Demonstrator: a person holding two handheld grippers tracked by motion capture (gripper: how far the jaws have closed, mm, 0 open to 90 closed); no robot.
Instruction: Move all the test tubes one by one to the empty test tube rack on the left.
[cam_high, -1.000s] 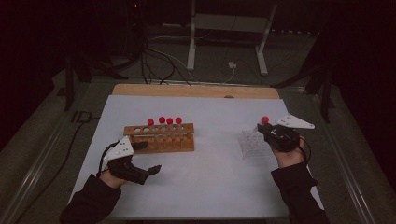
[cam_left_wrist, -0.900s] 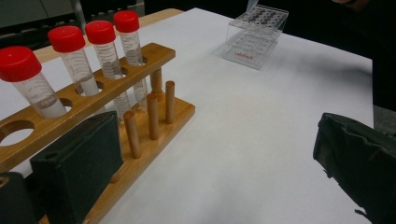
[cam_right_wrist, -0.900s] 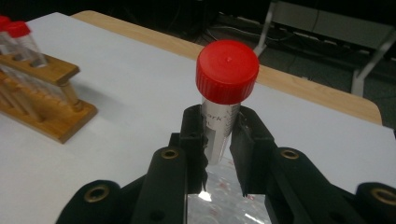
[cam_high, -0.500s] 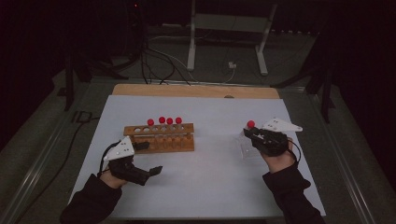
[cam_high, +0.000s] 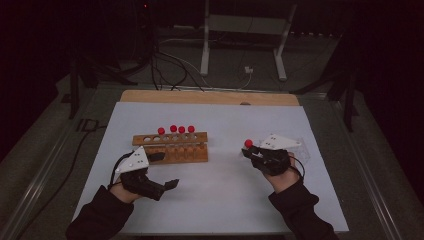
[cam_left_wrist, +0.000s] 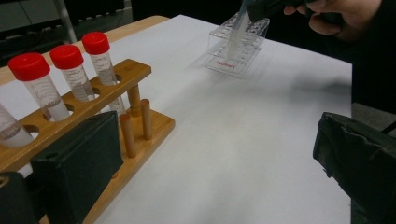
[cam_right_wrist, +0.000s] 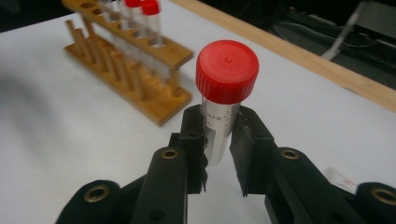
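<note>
A wooden tube rack (cam_high: 172, 148) stands left of centre on the white table and holds several red-capped tubes (cam_high: 173, 129). My right gripper (cam_high: 251, 151) is shut on one more red-capped tube (cam_right_wrist: 223, 100), held upright above the table to the right of the rack (cam_right_wrist: 130, 60). My left gripper (cam_high: 164, 170) stands open just in front of the rack's left end; its left jaw sits close against the rack (cam_left_wrist: 93, 112) and nothing lies between its jaws. In the left gripper view the held tube (cam_left_wrist: 237, 32) hangs over a clear plastic rack (cam_left_wrist: 236, 46).
The clear plastic rack (cam_high: 299, 150) sits at the right side of the white table sheet (cam_high: 225, 200), partly behind my right hand. A wooden strip (cam_high: 210, 97) runs along the table's far edge, with cables and a metal stand (cam_high: 242, 45) on the floor beyond it.
My right gripper has carried the red-capped tube leftward, away from the clear rack toward the wooden rack. The left gripper has stayed in place.
</note>
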